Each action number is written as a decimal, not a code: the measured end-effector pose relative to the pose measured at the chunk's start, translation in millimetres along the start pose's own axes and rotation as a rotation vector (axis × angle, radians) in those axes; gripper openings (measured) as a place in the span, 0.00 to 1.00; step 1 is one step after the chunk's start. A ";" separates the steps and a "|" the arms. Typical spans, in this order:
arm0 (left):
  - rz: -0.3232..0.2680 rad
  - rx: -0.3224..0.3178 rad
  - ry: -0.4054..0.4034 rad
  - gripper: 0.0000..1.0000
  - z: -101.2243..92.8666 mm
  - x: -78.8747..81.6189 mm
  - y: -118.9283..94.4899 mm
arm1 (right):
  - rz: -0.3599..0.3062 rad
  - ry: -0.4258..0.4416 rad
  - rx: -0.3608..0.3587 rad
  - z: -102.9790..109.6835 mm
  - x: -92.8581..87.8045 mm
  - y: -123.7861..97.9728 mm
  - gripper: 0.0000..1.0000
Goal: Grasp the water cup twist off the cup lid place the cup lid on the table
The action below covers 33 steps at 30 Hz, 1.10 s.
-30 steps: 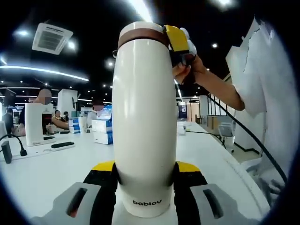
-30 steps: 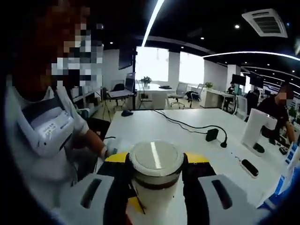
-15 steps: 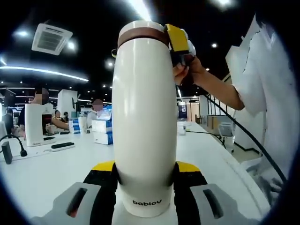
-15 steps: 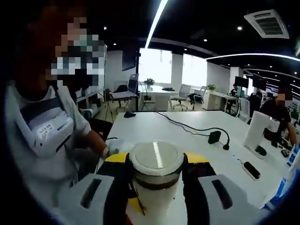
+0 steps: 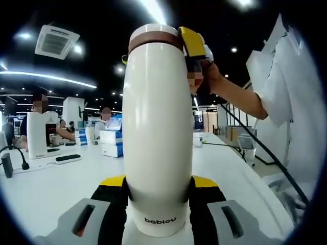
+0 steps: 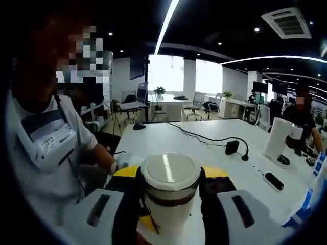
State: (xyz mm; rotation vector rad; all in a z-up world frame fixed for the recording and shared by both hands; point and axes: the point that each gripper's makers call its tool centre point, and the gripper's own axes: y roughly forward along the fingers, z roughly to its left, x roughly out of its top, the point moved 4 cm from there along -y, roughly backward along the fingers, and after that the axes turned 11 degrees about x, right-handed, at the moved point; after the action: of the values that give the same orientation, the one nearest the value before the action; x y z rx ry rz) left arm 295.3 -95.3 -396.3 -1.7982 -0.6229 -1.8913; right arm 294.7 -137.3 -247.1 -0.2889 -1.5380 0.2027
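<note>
Across the long white table (image 5: pixel 51 184) of an open office, the biggest thing in the left gripper view is the cream water cup (image 5: pixel 158 127), a tall rounded flask marked "bablov" near its base. It stands upright in the air above the table, its lower body clamped between the black and yellow jaws of the left gripper (image 5: pixel 158 199). At its top, a brown band marks the seam below the cup lid (image 6: pixel 170 176). Seen from the right gripper view, the pale round lid sits between the jaws of the right gripper (image 6: pixel 168 191), which are closed against its sides; in the left gripper view that gripper shows as a yellow jaw tip beside the band, with the person's hand (image 5: pixel 207 76) behind it. Farther off on the table lie a black power adapter (image 6: pixel 232 147) with its cable.

My judgement is that the twist is in hand, the lid not yet free. The risks: smooth rounded walls could let the cup spin in the lower grip instead of the thread turning, or a tilted pull could jam the thread. Once loose, a slack hold would drop the lid.
</note>
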 end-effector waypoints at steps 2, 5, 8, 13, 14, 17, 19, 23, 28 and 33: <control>0.000 0.001 0.000 0.48 0.2 0.2 0.0 | 0.001 0.027 -0.060 3.3 1.1 -3.1 0.64; 0.000 0.000 0.000 0.48 0.2 0.3 0.2 | 0.004 0.005 -0.170 9.0 6.5 -13.0 0.69; 0.000 0.000 -0.001 0.48 -0.1 0.6 0.5 | -0.007 -0.035 -0.303 19.6 10.8 -23.3 0.71; 0.000 0.002 -0.001 0.48 -1.0 1.0 -0.2 | -0.108 0.017 -0.500 51.7 7.7 -26.3 0.79; 0.000 0.002 -0.001 0.48 -1.0 1.0 -0.3 | -0.118 0.016 -0.512 53.1 7.5 -26.0 0.79; -0.001 0.001 -0.001 0.48 -1.4 1.2 -0.9 | -0.188 0.024 -0.665 60.7 2.1 -22.0 0.80; 0.001 0.003 -0.001 0.48 -1.5 1.1 -1.3 | -0.215 0.041 -0.756 64.5 -4.4 -17.3 0.82; 0.001 0.002 -0.003 0.48 -1.8 1.2 -1.7 | -0.291 0.077 -0.871 67.5 -12.0 -19.0 0.82; 0.001 0.001 -0.004 0.48 -2.7 1.3 -2.1 | -0.252 0.066 -0.892 67.7 -14.3 -18.6 0.81; 0.001 -0.001 -0.006 0.48 -3.2 1.2 -2.0 | -0.257 0.055 -0.891 66.7 -10.8 -16.6 0.81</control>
State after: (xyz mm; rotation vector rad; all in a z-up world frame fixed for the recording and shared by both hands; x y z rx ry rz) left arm 291.5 -95.7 -395.3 -1.8048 -0.6231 -1.8867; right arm 226.9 -152.6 -251.6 -0.7775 -1.5155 -0.7093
